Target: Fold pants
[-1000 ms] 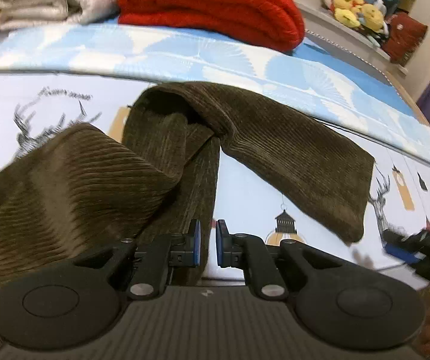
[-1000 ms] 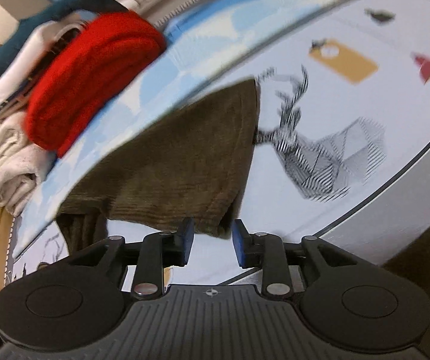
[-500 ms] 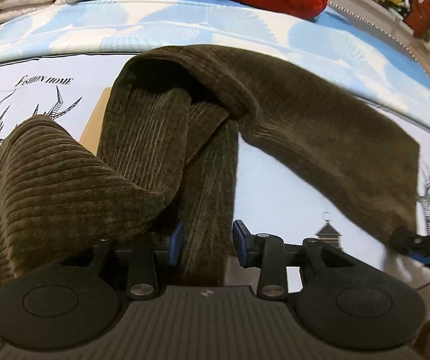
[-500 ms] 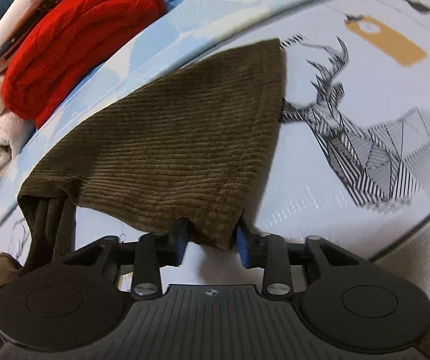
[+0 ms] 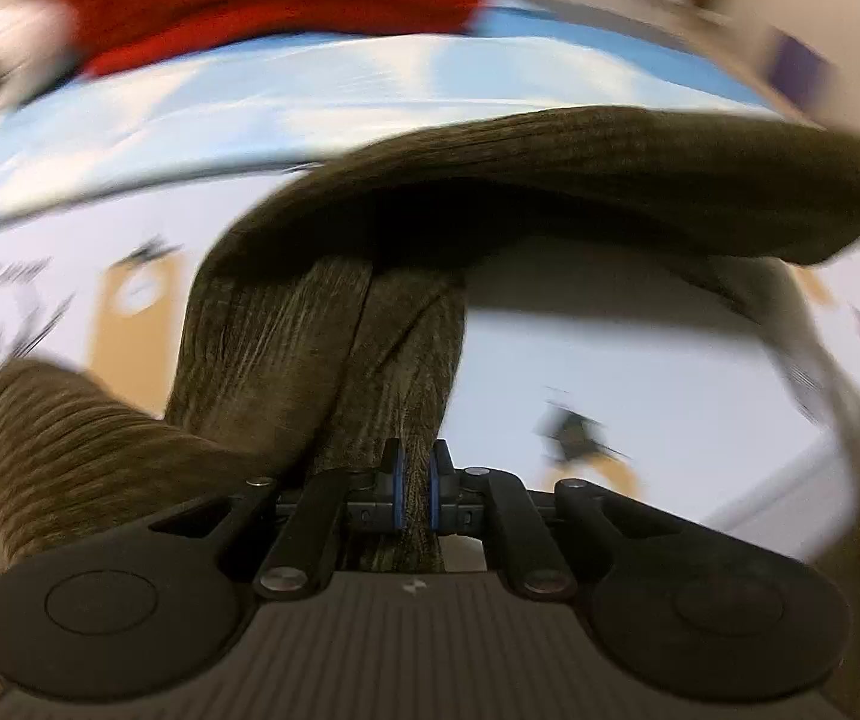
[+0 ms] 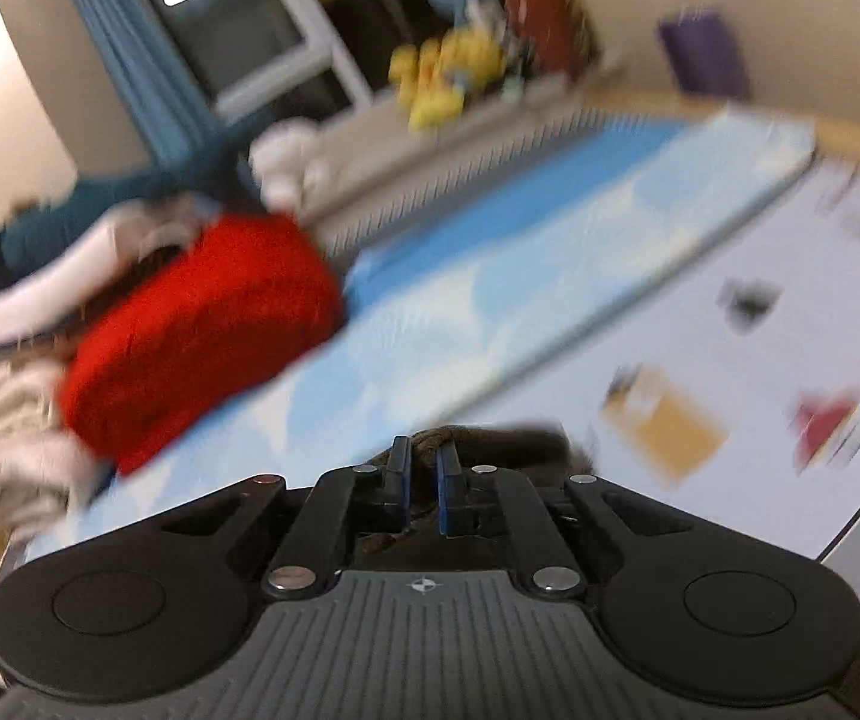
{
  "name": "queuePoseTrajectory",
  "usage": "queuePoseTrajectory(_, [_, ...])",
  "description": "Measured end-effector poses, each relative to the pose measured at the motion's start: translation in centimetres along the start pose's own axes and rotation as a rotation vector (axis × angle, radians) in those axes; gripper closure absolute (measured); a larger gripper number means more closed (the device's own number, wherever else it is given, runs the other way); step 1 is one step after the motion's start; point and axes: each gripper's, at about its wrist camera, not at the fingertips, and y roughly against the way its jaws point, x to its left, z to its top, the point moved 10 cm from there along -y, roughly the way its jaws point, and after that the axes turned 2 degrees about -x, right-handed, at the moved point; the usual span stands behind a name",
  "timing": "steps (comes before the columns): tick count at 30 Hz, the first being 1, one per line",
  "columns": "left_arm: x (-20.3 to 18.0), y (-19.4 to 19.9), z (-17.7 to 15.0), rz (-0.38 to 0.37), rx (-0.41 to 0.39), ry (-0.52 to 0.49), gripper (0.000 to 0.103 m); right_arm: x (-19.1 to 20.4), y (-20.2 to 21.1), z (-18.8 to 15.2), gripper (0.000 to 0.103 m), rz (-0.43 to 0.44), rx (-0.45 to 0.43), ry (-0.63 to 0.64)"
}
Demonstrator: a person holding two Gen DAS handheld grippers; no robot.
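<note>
The left tool (image 5: 414, 480) was clenched on a bunched fold of the brown corduroy pants (image 5: 321, 354), the ribbed cloth pinched between its blue pads. From that grip the fabric ran forward and up over the printed bed sheet (image 5: 610, 360), with one leg (image 5: 580, 180) arching across the frame clear of the sheet and casting a shadow beneath it. More of the cloth was heaped at the near left.

In the right wrist view, the right tool (image 6: 423, 489) was likewise clamped on a dark edge of the pants (image 6: 490, 441), only a small ridge of fabric showing past its fingers.

Farther off, a light-blue patterned cover (image 6: 490, 282) crossed the bed. Beyond it lay a folded red blanket (image 6: 201, 336) beside a cream-coloured one (image 6: 3, 438). At the back of the room, yellow soft toys (image 6: 442, 78) sat on a ledge near a window (image 6: 231, 18) with a blue curtain (image 6: 135, 66). Both views were blurred by motion.
</note>
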Motion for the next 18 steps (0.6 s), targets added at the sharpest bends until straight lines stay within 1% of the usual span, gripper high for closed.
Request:
queuePoseTrajectory(2, [-2.0,1.0,-0.5,-0.1,-0.01,-0.111,0.095,-1.8,2.3,3.4,0.098,-0.036,-0.059,-0.009])
queuePoseTrajectory(4, [-3.9,2.0,-1.4,-0.184,-0.019,-0.225,0.095,-3.7,4.2,6.3,0.098,-0.089,-0.105,-0.01])
queuePoseTrajectory(5, [-4.4,2.3,-1.8,-0.218,-0.017,-0.261,0.095,-4.6,5.0,7.6,0.099,-0.116,-0.126,-0.008])
queuePoseTrajectory(8, [-5.5,3.0,-3.1,-0.3,0.001,-0.329,0.095,-7.0,6.1,11.2,0.099,-0.21,-0.151,0.02])
queuePoseTrajectory(10, [-5.9,3.4,-3.8,-0.341,0.013,-0.355,0.095,-8.7,4.9,13.6,0.099,-0.289,-0.169,0.036])
queuePoseTrajectory(11, [-6.1,3.4,-4.2,-0.358,0.025,-0.367,0.095,-9.5,3.8,14.3,0.099,-0.312,-0.161,0.031])
queuePoseTrajectory(13, [-6.3,3.6,-4.7,-0.377,0.049,-0.4,0.094,-11.2,0.5,14.8,0.099,-0.355,-0.128,0.022])
queuePoseTrajectory(14, [-6.2,3.6,-4.9,-0.377,0.059,-0.416,0.092,-12.3,-0.2,15.0,0.095,-0.396,-0.14,-0.008])
queuePoseTrajectory(15, [-6.0,3.6,-5.0,-0.376,0.063,-0.421,0.091,-13.4,-0.9,14.7,0.093,-0.433,-0.143,-0.039])
queuePoseTrajectory(16, [-5.7,3.7,-4.9,-0.387,0.066,-0.413,0.084,-14.0,-1.6,13.8,0.081,-0.448,-0.121,-0.061])
queuePoseTrajectory(17, [-5.6,4.1,-4.5,-0.403,0.065,-0.396,0.073,-14.3,-2.1,12.4,0.071,-0.451,-0.099,-0.092])
queuePoseTrajectory(18, [-5.1,4.4,-4.2,-0.42,0.061,-0.372,0.066,-14.6,-1.8,10.6,0.07,-0.435,-0.091,-0.13])
